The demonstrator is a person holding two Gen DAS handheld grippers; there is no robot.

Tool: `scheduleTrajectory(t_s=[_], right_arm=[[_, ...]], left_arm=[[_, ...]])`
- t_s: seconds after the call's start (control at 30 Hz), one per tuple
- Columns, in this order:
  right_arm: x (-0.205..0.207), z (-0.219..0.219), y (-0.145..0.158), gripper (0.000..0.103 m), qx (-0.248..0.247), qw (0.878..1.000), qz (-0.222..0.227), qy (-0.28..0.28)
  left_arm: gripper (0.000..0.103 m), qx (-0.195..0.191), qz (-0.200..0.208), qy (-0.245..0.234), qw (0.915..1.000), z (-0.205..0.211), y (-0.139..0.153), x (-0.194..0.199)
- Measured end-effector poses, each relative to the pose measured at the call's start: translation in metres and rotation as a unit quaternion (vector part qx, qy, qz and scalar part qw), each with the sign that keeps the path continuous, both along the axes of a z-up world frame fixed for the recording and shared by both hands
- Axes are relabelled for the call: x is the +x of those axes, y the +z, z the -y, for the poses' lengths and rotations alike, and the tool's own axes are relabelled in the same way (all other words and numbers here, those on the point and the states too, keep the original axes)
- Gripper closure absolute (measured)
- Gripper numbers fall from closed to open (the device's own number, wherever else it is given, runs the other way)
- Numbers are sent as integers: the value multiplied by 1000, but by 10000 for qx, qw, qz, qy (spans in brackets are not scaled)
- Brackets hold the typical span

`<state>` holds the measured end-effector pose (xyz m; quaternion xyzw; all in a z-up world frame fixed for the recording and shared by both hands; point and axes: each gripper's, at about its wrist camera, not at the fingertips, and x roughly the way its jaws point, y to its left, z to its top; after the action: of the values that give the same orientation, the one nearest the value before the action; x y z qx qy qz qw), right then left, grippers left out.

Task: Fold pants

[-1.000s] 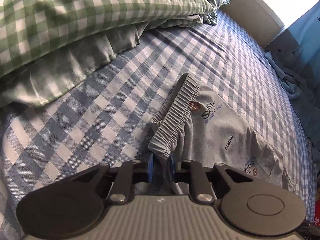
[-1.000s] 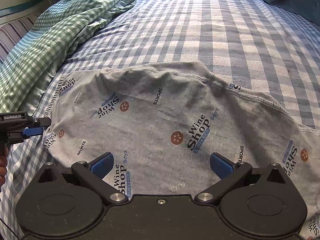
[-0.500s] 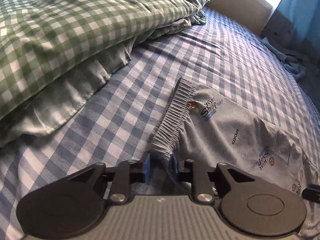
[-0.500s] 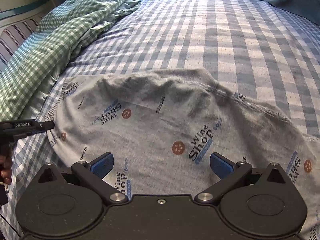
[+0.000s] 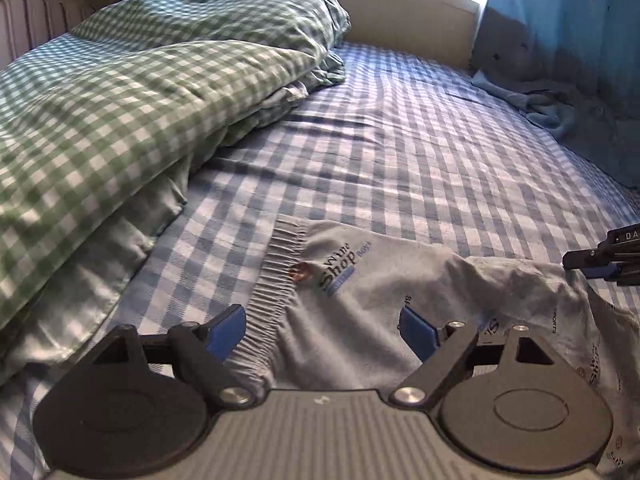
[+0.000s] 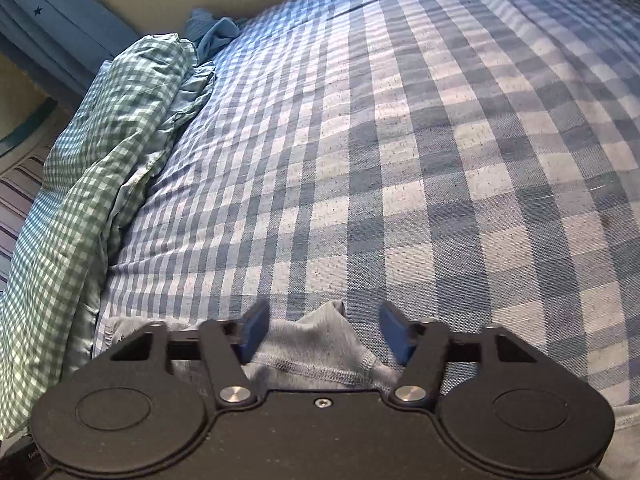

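Note:
The grey printed pants (image 5: 384, 300) lie on the blue checked bed sheet (image 5: 400, 128), the ribbed waistband (image 5: 276, 280) at their left edge. My left gripper (image 5: 322, 330) is open just above the waistband corner, holding nothing. My right gripper (image 6: 324, 334) is open, with a stitched peak of the pants' edge (image 6: 320, 344) between its pads; most of the pants are hidden under it. The right gripper's tip also shows at the right edge of the left wrist view (image 5: 600, 260), over the pants' far side.
A green checked duvet (image 5: 120, 112) is heaped along the left side of the bed and shows in the right wrist view (image 6: 100, 152). Crumpled blue cloth (image 5: 540, 108) lies at the far right by a blue curtain (image 5: 560, 20). A beige headboard (image 5: 400, 20) runs along the back.
My left gripper has opened and let go of the waistband. My right gripper has moved forward to the pants' far edge and its fingers have closed in somewhat.

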<state>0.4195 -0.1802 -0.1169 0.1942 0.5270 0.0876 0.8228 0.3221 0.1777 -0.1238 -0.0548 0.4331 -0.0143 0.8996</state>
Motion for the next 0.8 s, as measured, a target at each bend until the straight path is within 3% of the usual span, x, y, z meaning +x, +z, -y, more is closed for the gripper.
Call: scheduleTrajectory(t_s=[0.03,0.13,0.27,0.4,0.47,0.63,0.7,0.73,0.77,0.8], right_arm=[[-2,-4,1,84,-52,9999,10,133],[-19,-20,8,97,-357,9970,127,681],[-46,-29,14,99,-427,9931,268,1062],[-45,-17,13,80,-95,9971,224,719],[-37,-6,12,66,227,9991,169,304],[-9,5,-3,61,529,9974,-362,-317],[-3,2,-12,64,551,9963,-576,-333],[-2,-1,-13,74,486,9966,-580,-321],[-2,-4,-10,94,370,9977,-490,-270],[-2,-7,-5,98,266,9987,-374,-225]], left_arm=[[16,55,-105,-5,9999,3,-4,3],[16,251,-425,70,9988,5,-18,10],[13,473,-562,10,9973,-1,-29,9],[12,21,-754,248,9968,-18,-34,9],[14,-6,-703,407,9967,-22,-29,6],[11,44,-401,573,9975,-28,-17,-3],[11,243,-581,568,9964,-27,-22,0],[11,356,-713,572,9952,-27,-27,3],[10,394,-805,582,9943,-27,-31,5],[10,337,-812,603,9943,-28,-33,5]])
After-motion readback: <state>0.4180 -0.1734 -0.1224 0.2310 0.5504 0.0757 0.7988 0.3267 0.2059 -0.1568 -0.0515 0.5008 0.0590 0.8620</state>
